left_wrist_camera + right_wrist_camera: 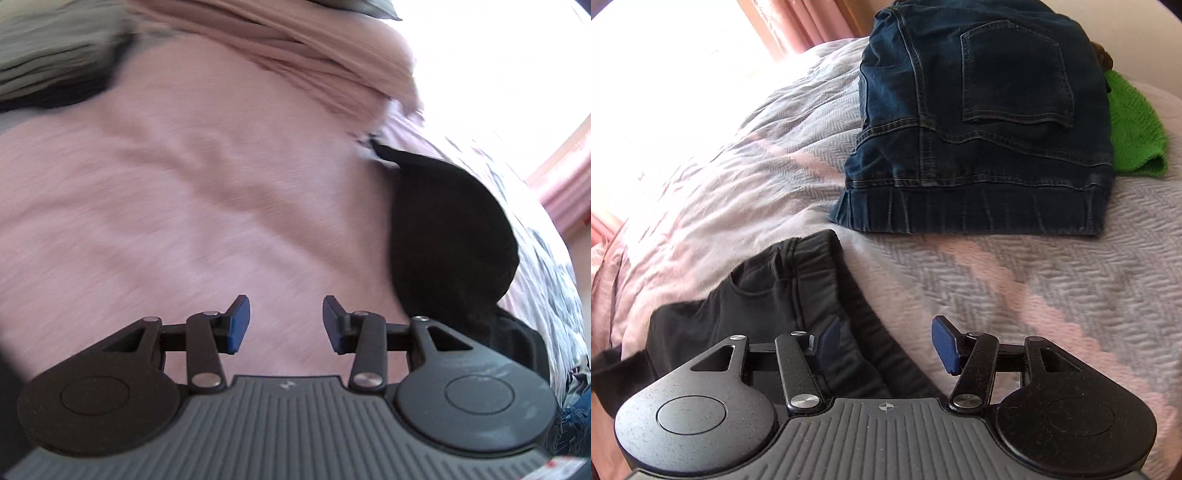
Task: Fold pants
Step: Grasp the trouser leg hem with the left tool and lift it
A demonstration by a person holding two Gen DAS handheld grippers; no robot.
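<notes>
My right claw (890,345) is spread wide, its 2 blue pads (945,345) apart with nothing between them. Directly under it, and reaching out to its left, lie the black pants (783,295), crumpled on the bed cover (1034,280). Their ribbed waistband (827,266) runs from beneath the claw forward and leftward, and my left pad sits over the dark cloth; I cannot tell if it touches. To the claw's right the cover is bare, grey herringbone weave with pink bands. Farther ahead, a little right of centre, a folded pair of blue jeans (979,129) rests on the bed, back pocket up, well apart from the black pants. A green knitted piece (1134,129) pokes out from behind the jeans on their right side. Beyond, to the far left, hangs a pink curtain (798,26).

My left claw (286,325) is also spread, holding nothing, its pads over pink fabric (184,203) that fills the blurred view. To its right and slightly ahead, a lobe of the black pants (450,236) lies against that pink fabric.
</notes>
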